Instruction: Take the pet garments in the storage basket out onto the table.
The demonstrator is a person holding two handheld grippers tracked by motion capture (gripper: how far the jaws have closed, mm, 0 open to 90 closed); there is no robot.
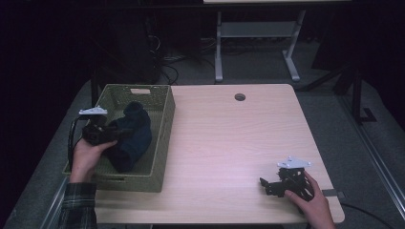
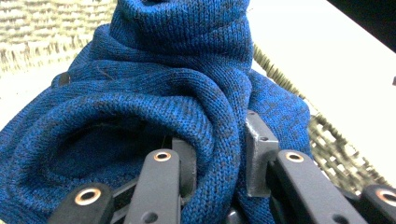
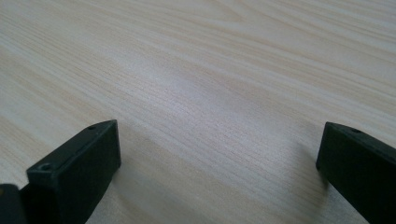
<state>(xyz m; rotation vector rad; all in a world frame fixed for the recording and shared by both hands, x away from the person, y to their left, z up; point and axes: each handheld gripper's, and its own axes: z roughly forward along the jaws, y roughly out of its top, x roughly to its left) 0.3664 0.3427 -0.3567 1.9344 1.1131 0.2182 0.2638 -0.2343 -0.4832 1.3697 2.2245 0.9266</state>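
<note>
A dark blue knitted garment (image 1: 130, 136) lies bunched inside the green woven basket (image 1: 165, 119) at the table's left side. My left gripper (image 1: 114, 135) reaches into the basket and is shut on a thick fold of the blue knit (image 2: 187, 93); the fold is pinched between the jaws in the left gripper view. My right gripper (image 1: 267, 183) rests low on the wooden table (image 1: 229, 143) near its front right corner, held by a hand. Its jaws stand wide apart with bare wood (image 3: 210, 107) between them.
A round cable hole (image 1: 239, 97) sits near the table's far edge. Beyond the table are the white legs of another desk (image 1: 218, 52) and cables on a grey floor. A plaid sleeve (image 1: 79, 205) enters at the bottom left.
</note>
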